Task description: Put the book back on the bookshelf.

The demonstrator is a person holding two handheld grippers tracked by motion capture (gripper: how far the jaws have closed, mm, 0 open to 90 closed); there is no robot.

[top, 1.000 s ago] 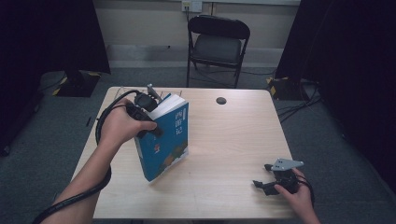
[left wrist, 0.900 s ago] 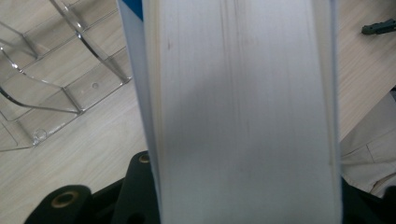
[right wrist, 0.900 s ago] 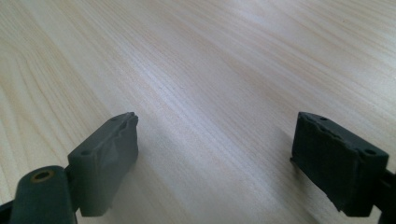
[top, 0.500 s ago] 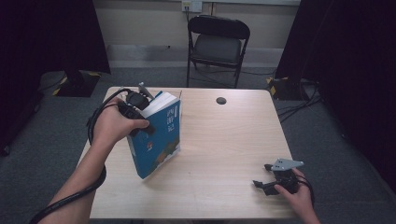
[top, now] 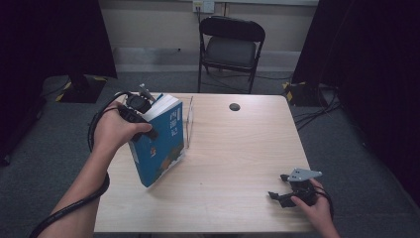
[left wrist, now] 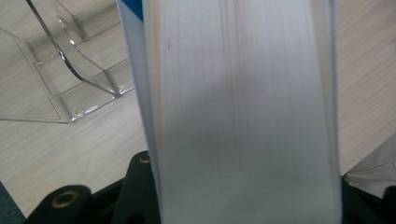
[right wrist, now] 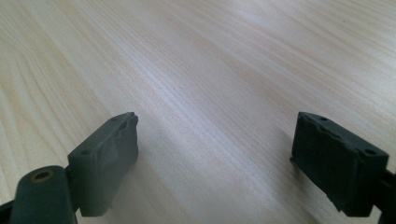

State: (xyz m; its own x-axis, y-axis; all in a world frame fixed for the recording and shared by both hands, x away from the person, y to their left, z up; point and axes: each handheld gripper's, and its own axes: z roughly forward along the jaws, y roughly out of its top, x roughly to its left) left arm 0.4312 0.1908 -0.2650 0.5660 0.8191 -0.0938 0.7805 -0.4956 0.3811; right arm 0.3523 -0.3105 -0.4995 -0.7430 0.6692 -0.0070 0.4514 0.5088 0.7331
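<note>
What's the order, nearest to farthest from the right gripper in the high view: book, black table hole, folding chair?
From the right gripper:
1. Book, to its left, held in the left gripper.
2. Black table hole, near the far edge.
3. Folding chair, beyond the table.

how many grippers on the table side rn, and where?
2. The left gripper is at the table's left, shut on the upright blue book beside the clear stand. The right gripper rests open at the near right edge.

The high view looks forward and down over the whole table (top: 233, 148). Both gripper views sit close above that tabletop, the left against a book (left wrist: 243, 116).
</note>
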